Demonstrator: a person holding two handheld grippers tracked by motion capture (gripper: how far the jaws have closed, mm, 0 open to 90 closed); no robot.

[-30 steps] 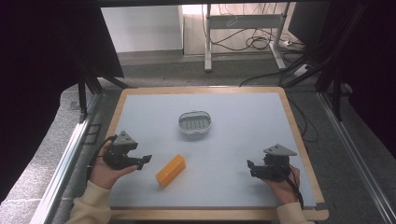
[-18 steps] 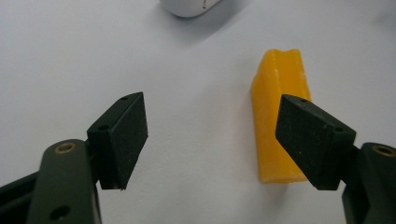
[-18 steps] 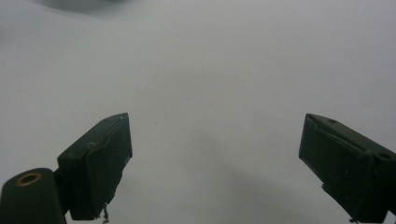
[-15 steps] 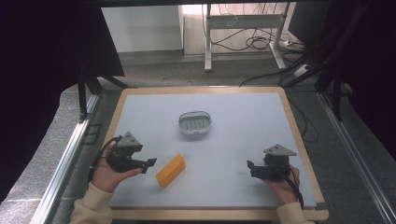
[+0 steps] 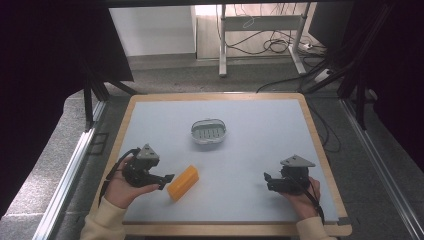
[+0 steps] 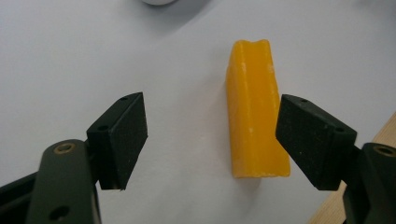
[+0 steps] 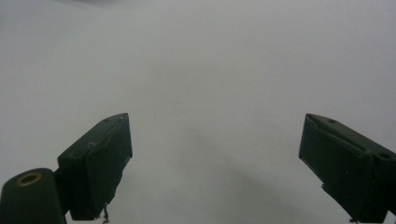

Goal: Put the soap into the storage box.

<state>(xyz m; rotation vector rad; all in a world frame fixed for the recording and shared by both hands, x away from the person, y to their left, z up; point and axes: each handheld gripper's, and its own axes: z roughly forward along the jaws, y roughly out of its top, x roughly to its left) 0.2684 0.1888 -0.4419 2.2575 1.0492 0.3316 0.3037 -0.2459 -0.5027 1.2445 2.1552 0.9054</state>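
Soap (image 5: 182,182), a yellow-orange bar, lies on the pale table (image 5: 260,135) in the high view, near the front edge and left of centre. Just left of it, the left gripper (image 5: 167,181) sits in a hand (image 5: 120,187), its jaw tips almost at the bar's near end. A small oval dish (image 5: 208,131) stands farther back, well apart from the soap. The right gripper (image 5: 267,181) rests in the other hand (image 5: 302,197) at the front right, far from the bar.

Left gripper view: the jaws stand wide open, holding nothing. The soap (image 6: 256,109) lies lengthwise between them, close beside the right-hand pad (image 6: 310,140), though contact cannot be told; the other pad (image 6: 122,135) is clear of it.

Right gripper view: the jaws gape wide over bare table (image 7: 210,70), empty.
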